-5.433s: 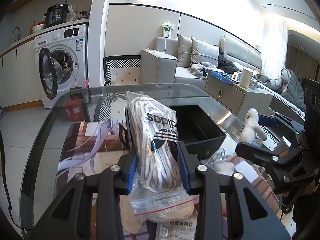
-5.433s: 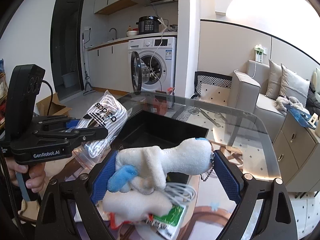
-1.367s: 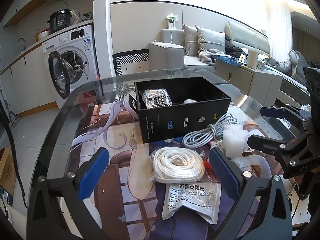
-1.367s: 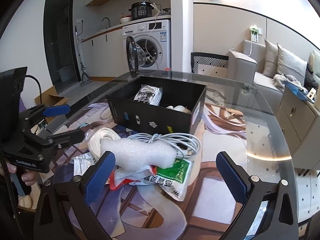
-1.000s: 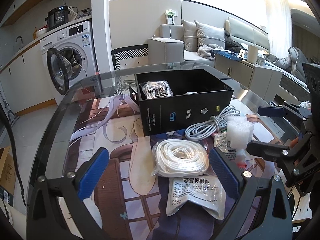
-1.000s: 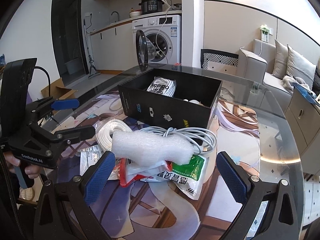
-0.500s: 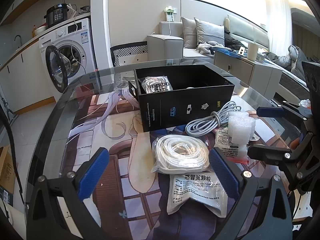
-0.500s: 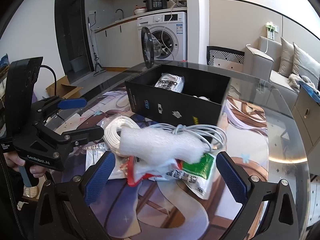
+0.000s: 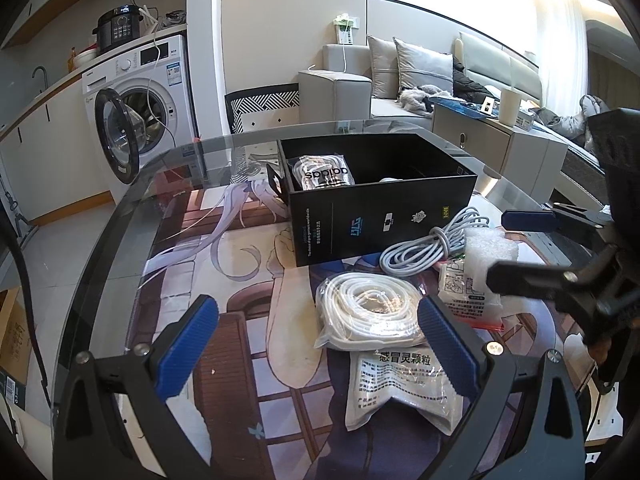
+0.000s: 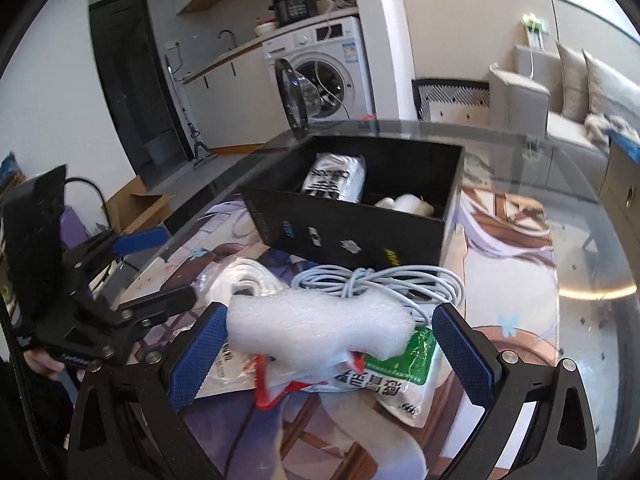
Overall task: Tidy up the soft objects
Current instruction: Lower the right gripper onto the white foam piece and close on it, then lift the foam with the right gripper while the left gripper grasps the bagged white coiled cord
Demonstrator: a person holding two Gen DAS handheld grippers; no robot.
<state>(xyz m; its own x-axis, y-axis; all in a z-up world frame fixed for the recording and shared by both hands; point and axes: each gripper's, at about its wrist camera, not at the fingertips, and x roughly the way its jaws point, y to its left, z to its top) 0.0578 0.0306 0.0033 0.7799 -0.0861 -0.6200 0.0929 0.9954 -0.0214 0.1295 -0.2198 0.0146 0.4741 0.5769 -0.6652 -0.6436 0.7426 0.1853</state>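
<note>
A black box [image 9: 384, 216] [image 10: 352, 236] on the glass table holds a bagged Adidas rope [image 9: 322, 170] [image 10: 338, 178] and a white plush toy [image 10: 404, 205]. In front of it lie a grey cable coil [image 9: 428, 250] [image 10: 384, 280], a bagged white rope coil [image 9: 368, 312] [image 10: 244, 280], a white foam piece [image 9: 488, 250] [image 10: 320, 324] and medicine sachets [image 9: 400, 388] [image 10: 392, 376]. My left gripper [image 9: 316, 344] is open and empty, near the white rope coil. My right gripper [image 10: 330, 354] is open, its pads on either side of the foam piece.
A printed mat [image 9: 224, 280] covers the glass table [image 9: 120, 216]. A washing machine [image 9: 140, 100] with its door open stands behind on the left. A sofa [image 9: 400, 76] and a low cabinet [image 9: 496, 140] stand behind on the right.
Both grippers released the rope bag and plush toy, which now lie in the box. Both have since drawn closer to the items on the mat; the right one now straddles the foam piece.
</note>
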